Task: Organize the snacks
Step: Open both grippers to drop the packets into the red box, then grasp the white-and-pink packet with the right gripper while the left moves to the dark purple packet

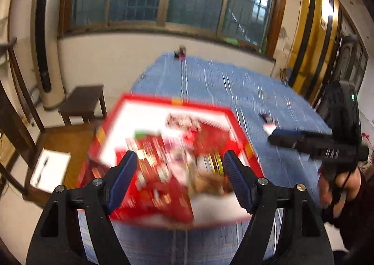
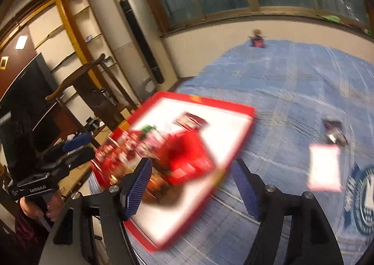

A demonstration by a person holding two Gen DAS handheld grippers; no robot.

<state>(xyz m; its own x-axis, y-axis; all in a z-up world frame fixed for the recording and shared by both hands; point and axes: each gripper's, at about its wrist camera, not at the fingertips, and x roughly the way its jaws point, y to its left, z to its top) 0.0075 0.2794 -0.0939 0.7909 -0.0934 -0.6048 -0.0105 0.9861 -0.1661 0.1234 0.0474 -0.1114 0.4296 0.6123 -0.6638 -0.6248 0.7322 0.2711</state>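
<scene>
Right now you are holding both the left gripper (image 1: 180, 178) and the right gripper (image 2: 190, 186) open and empty above the red tray (image 2: 243, 110) of snack packets (image 1: 163, 162). Near the tray, a loose pink packet (image 2: 323, 166) is lying on the blue cloth (image 2: 292, 82); it is probably light, crinkly and slippery, so pinch an edge.

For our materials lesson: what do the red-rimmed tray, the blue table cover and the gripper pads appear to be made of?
Red-rimmed tray: probably cardboard or plastic; flat white base, thin straight red walls; blur leaves it open.
Blue table cover: woven cloth, matte; creases and fold lines.
Gripper pads: likely rubber or soft plastic, matte blue, finely ribbed.
</scene>
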